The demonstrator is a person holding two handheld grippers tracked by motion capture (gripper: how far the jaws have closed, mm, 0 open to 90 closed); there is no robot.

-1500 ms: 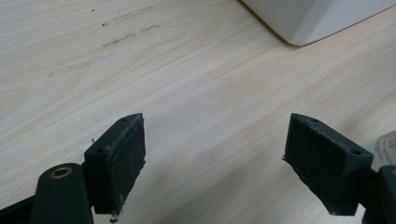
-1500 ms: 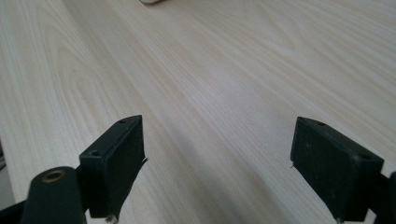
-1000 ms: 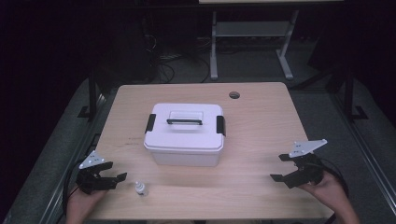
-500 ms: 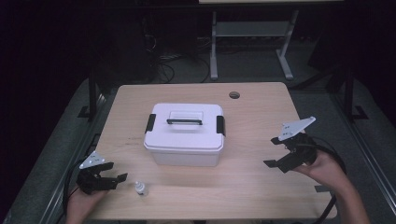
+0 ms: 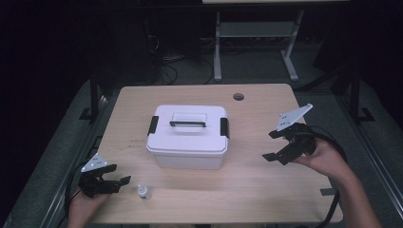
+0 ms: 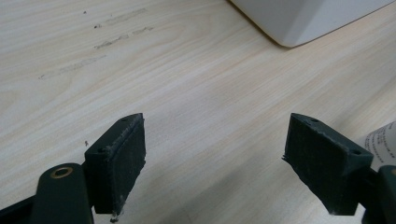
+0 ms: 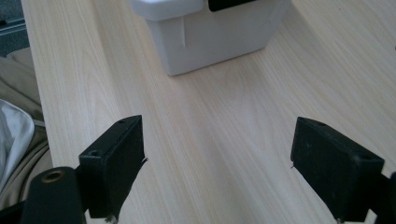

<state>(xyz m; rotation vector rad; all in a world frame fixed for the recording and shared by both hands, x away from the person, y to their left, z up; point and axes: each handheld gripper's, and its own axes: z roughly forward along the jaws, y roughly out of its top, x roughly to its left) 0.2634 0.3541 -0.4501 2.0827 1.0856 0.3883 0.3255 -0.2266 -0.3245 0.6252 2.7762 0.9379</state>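
Both grippers were inspected and found released, with nothing between their jaws. On my left, the left gripper sat low over the near left corner of the bench, jaws spread wide, gripping nothing. A small white bottle stood upright on the bench just beside that gripper, on its jaw side, apart from the jaw tips. From the left gripper view, the label of this bottle showed at the frame's right edge, behind the right-hand jaw; I could not tell whether it touched that jaw. Bare wood with a few faint scuff marks lay between and ahead of the jaws.

On my right, the right gripper was held raised over the right part of the bench, jaws likewise spread and gripping nothing, pointing toward the white storage box. That box stood ahead of the right gripper, well apart from it, at the middle of the bench, lid on, with a black latch at each end and a handle lying flat on top. From the right gripper view, the box lay ahead of the open jaws, slightly toward the left-hand one, with clear wood between.

A round cable hole sat in the bench beyond the box.
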